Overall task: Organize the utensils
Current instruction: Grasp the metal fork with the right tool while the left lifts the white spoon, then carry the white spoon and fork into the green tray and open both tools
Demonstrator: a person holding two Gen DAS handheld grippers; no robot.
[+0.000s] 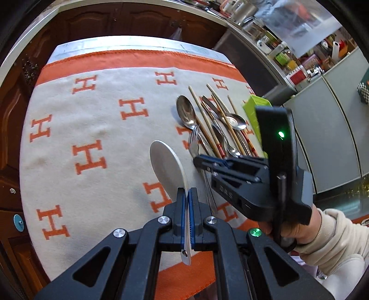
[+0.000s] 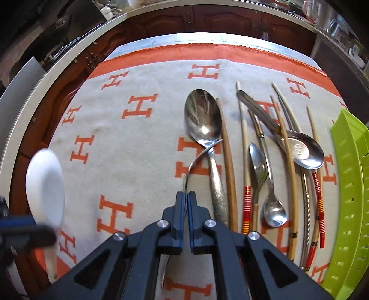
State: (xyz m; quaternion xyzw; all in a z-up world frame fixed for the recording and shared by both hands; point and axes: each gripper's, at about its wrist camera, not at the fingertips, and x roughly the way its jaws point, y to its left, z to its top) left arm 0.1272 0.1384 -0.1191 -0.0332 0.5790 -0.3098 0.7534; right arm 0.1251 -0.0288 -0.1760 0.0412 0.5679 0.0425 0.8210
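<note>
My left gripper (image 1: pixel 187 192) is shut on the handle of a white rice paddle (image 1: pixel 167 168), held above the cloth; the paddle also shows at the left of the right wrist view (image 2: pixel 45 184). My right gripper (image 2: pixel 186 196) is shut on a metal fork (image 2: pixel 200 154), seen edge-on, with its tines up by the big spoon (image 2: pixel 203 117); in the left wrist view the fork (image 1: pixel 194 140) sticks out of the right gripper (image 1: pixel 203 161). Loose spoons (image 2: pixel 258 166), a ladle-like spoon (image 2: pixel 306 150) and several chopsticks (image 2: pixel 228 166) lie on the cloth to the right.
A lime-green slotted tray (image 2: pixel 350 184) stands at the right edge of the table. The cream cloth with orange H marks (image 1: pixel 92 138) covers the table. Dark wooden cabinets (image 2: pixel 207 20) run behind it, and a cluttered counter (image 1: pixel 288 50) is at the far right.
</note>
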